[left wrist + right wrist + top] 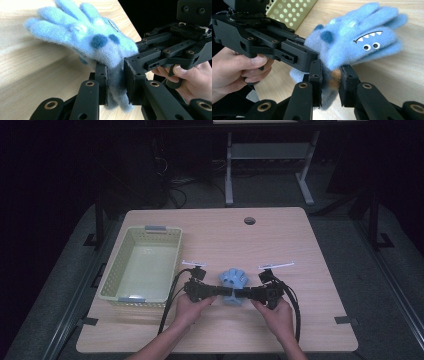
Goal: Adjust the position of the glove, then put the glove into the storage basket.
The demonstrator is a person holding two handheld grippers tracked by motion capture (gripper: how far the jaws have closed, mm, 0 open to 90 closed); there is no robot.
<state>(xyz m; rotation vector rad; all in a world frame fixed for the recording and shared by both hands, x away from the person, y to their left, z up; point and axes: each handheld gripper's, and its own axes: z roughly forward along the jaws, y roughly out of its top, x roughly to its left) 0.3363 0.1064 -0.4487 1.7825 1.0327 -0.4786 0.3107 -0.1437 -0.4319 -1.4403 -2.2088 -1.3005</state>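
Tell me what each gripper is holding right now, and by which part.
Both grip one fluffy light-blue monster-face glove at its cuff end: left gripper and right gripper each pinch the cuff fabric from opposite sides.

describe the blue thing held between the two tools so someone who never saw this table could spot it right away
On the wooden table, right of the pale yellow basket, near the front edge, two hand-held grippers meet. The fluffy light-blue glove is pinched at its cuff by both. It alone is furry, with dark blue spots, googly eyes and a zigzag-toothed mouth.
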